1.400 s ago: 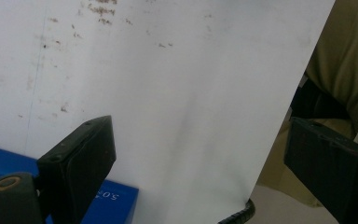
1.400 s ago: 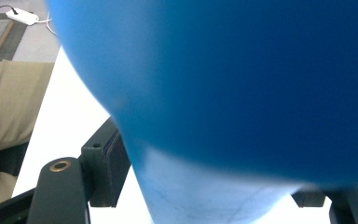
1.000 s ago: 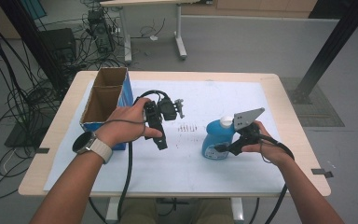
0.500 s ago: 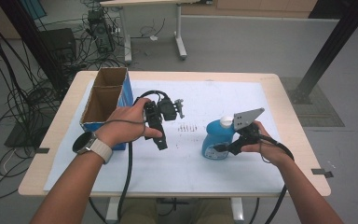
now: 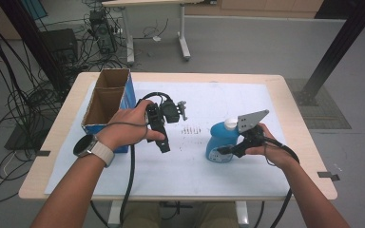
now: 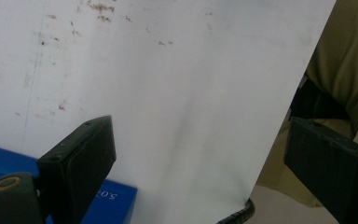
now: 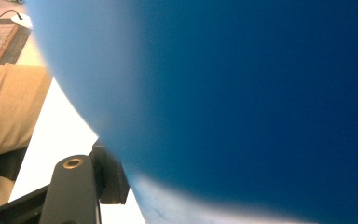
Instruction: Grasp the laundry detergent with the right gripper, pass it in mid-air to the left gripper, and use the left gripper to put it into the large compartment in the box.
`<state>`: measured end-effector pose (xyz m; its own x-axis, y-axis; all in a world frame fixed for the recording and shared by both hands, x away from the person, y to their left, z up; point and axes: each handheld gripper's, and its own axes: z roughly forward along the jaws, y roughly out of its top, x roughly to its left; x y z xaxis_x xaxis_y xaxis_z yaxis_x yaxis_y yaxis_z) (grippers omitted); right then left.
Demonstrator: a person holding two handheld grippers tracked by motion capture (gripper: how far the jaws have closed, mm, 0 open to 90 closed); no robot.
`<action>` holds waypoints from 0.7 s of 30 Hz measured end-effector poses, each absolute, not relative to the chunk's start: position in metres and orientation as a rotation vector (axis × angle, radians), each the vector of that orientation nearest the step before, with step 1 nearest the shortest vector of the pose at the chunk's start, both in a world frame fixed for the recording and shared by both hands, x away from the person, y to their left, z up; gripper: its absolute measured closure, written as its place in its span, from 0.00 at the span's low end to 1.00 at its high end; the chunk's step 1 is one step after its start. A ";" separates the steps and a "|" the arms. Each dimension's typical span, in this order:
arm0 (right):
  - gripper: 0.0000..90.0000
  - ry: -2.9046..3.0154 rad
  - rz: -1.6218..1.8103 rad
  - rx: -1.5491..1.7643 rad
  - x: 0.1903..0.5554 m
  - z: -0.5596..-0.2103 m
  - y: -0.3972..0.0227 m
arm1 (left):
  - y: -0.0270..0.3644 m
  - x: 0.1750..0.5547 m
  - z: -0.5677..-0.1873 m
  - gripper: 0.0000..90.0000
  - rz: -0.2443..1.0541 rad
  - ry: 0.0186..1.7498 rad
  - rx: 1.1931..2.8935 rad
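A blue bottle [image 5: 220, 142] with a white cap [image 5: 230, 124] stands on the white sheet at the right. My right gripper [image 5: 224, 151] is shut on its lower body from the person's side. In the right gripper view the bottle [image 7: 242, 93] is pressed close against the camera, and one black finger [image 7: 109, 179] touches its side. My left gripper [image 5: 164, 145] is held above the middle of the sheet, with its jaws pointing back toward the person. In the left gripper view it [image 6: 205, 177] is open wide over bare paper with nothing between the fingers.
An open cardboard box [image 5: 105, 102] with blue sides stands at the table's left; its blue corner [image 6: 112, 200] is next to my left jaw. Dark specks [image 5: 190, 129] mark the sheet's middle. The table edge and the person's lap [image 6: 345, 70] lie past the paper.
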<state>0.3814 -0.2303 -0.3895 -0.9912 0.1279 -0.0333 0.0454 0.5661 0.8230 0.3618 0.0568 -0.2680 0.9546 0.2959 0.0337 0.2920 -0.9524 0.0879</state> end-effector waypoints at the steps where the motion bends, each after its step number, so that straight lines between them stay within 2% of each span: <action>1: 0.38 2.701 1.415 0.150 0.381 -0.390 -0.230 | 0.057 0.362 -0.268 0.10 0.071 0.455 3.025; 21: 0.41 2.700 1.443 0.150 0.382 -0.393 -0.230 | 0.057 0.362 -0.269 0.10 0.067 0.452 3.028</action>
